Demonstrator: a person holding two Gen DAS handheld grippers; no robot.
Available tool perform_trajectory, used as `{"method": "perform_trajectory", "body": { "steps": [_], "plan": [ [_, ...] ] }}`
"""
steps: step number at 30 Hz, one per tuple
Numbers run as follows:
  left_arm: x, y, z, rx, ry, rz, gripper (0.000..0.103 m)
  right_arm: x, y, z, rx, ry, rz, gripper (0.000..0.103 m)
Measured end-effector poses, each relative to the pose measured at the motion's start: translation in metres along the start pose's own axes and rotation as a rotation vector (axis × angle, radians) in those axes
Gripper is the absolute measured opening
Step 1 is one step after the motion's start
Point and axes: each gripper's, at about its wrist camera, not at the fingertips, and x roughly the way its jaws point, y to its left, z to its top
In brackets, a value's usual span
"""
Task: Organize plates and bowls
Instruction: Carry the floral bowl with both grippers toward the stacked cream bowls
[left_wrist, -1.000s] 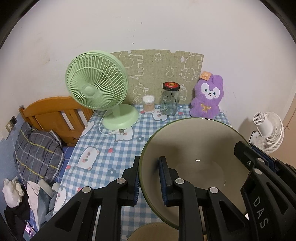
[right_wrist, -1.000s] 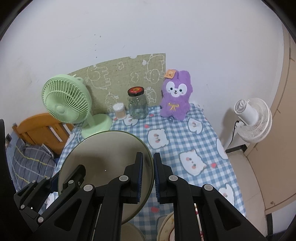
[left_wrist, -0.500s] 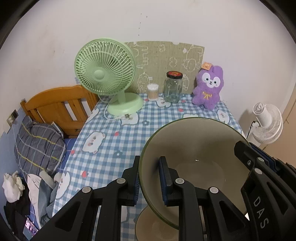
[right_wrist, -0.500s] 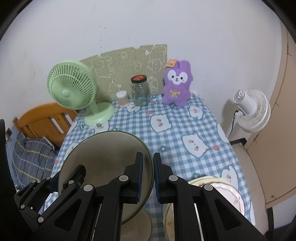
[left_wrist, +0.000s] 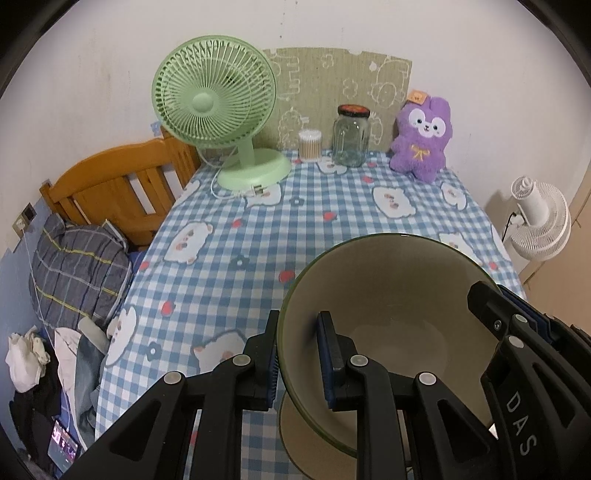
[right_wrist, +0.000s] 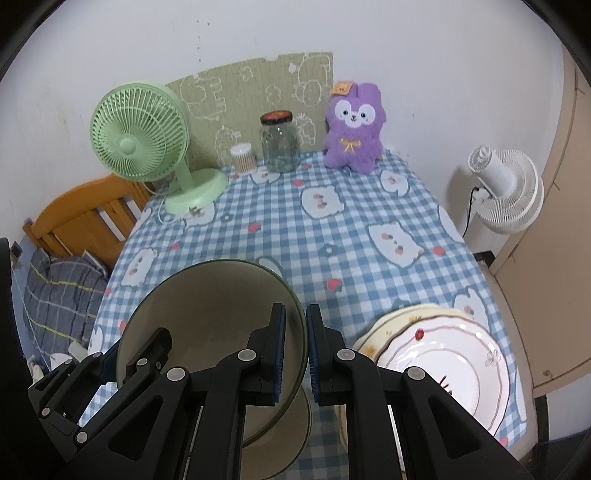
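Note:
A large beige bowl with a green rim (left_wrist: 391, 295) is held in the air by both grippers. My left gripper (left_wrist: 297, 356) is shut on its left rim, my right gripper (right_wrist: 295, 349) is shut on its right rim. The bowl also shows in the right wrist view (right_wrist: 207, 306). Under it a second beige bowl (left_wrist: 306, 439) sits on the checked tablecloth, and it also shows in the right wrist view (right_wrist: 284, 432). A stack of plates (right_wrist: 443, 365), a white pink-rimmed one on top, lies at the front right.
A green desk fan (left_wrist: 221, 110), a cotton-swab tub (left_wrist: 309, 144), a glass jar (left_wrist: 351, 136) and a purple plush bunny (left_wrist: 423, 140) stand along the table's back edge. A wooden bed frame (left_wrist: 110, 192) is to the left, a white floor fan (right_wrist: 506, 188) to the right.
Both grippers pulled back toward the table's near edge with the bowl. The second bowl and the plate stack came into view below.

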Motion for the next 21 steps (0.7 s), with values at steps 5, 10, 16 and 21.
{"method": "perform_trajectory", "body": {
  "steps": [5, 10, 16, 21],
  "plan": [
    [0.007, 0.003, -0.012, -0.001, 0.029, 0.003, 0.016, 0.009, 0.002, -0.012, 0.003, 0.032, -0.001, 0.015],
    [0.014, 0.006, -0.023, 0.002, 0.056, 0.007, 0.016, 0.016, 0.001, -0.024, 0.004, 0.058, -0.001, 0.015],
    [0.02, 0.008, -0.032, -0.002, 0.084, 0.004, 0.016, 0.021, 0.003, -0.031, 0.0, 0.078, -0.006, 0.015],
    [0.025, 0.008, -0.038, -0.001, 0.107, 0.0, 0.016, 0.025, 0.002, -0.038, 0.001, 0.099, -0.013, 0.015]
  ]
}}
